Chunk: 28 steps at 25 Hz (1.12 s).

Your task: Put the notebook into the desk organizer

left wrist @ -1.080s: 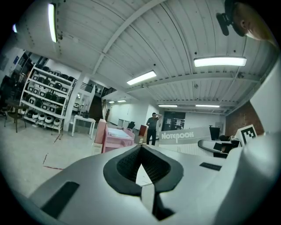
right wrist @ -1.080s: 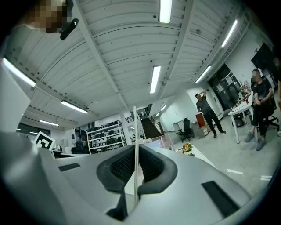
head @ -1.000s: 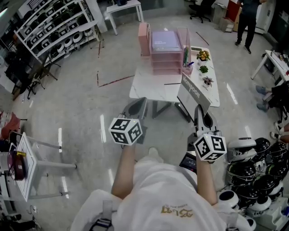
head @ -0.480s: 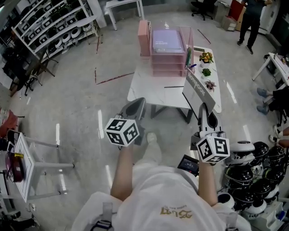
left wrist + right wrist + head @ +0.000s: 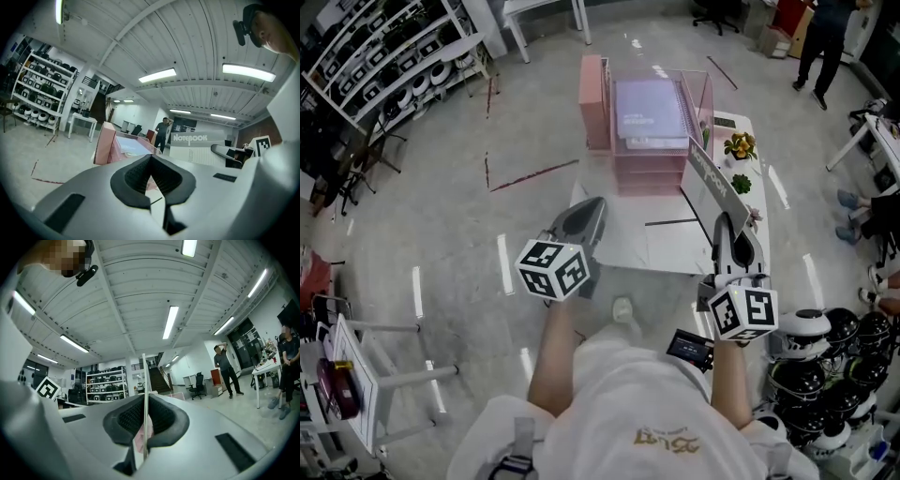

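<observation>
Notebook point(image 5: 710, 178), grey with its title printed on the cover, stands on edge in the air over the right part of the white table point(image 5: 675, 246). It sits at about 1 o'clock from the middle of the head view, with its far end near the desk organizer but not in it. The pink desk organizer point(image 5: 649, 161), a stack of trays, sits on the table's far end at 12 o'clock, with a purple book point(image 5: 651, 105) lying on top. The right gripper point(image 5: 727, 230) at 3 o'clock is clamped on the notebook's near edge, its pads pressing the thin cover point(image 5: 145, 380). The left gripper point(image 5: 592, 206) at 11 o'clock has its jaws closed with nothing between them. Small potted plants point(image 5: 739, 146) line the table's right edge at 2 o'clock.
</observation>
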Tool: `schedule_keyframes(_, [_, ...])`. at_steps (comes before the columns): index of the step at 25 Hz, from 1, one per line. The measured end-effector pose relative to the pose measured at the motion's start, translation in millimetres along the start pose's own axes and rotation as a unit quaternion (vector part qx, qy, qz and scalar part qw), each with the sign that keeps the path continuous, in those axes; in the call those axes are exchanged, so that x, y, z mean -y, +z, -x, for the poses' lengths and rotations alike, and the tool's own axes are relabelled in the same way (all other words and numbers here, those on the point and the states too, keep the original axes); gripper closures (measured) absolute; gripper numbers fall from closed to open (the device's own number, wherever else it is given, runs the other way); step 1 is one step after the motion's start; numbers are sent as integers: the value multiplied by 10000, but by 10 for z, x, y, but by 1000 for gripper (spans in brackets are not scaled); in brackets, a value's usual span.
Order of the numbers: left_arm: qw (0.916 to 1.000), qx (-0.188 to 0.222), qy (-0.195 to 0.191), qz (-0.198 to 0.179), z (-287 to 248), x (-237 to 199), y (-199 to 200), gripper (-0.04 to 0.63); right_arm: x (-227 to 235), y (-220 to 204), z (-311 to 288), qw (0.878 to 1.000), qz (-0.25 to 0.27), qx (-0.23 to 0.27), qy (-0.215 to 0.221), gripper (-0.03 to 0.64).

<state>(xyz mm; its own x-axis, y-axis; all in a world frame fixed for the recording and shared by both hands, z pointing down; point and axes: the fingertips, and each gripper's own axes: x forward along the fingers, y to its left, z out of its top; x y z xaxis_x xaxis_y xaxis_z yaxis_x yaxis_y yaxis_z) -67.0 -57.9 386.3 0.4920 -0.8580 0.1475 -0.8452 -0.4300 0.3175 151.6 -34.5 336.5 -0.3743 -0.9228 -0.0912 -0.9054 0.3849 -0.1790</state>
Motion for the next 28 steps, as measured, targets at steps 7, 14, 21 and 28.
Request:
schedule_keyframes(7, [9992, -77, -353, -180, -733, -532, 408, 581, 19, 68, -821, 9996, 133, 121, -198, 597])
schedule_keyframes(14, [9974, -151, -653, -263, -1102, -799, 565, 581, -6, 86, -1237, 9986, 305, 195, -376, 597])
schedule_keyframes(21, [9963, -169, -802, -255, -1184, -860, 555, 581, 1, 95, -1339, 9976, 400, 244, -505, 597])
schedule_keyframes(28, [9965, -150, -798, -189, -1246, -897, 533, 581, 74, 76, -1437, 9966, 565, 252, -536, 597])
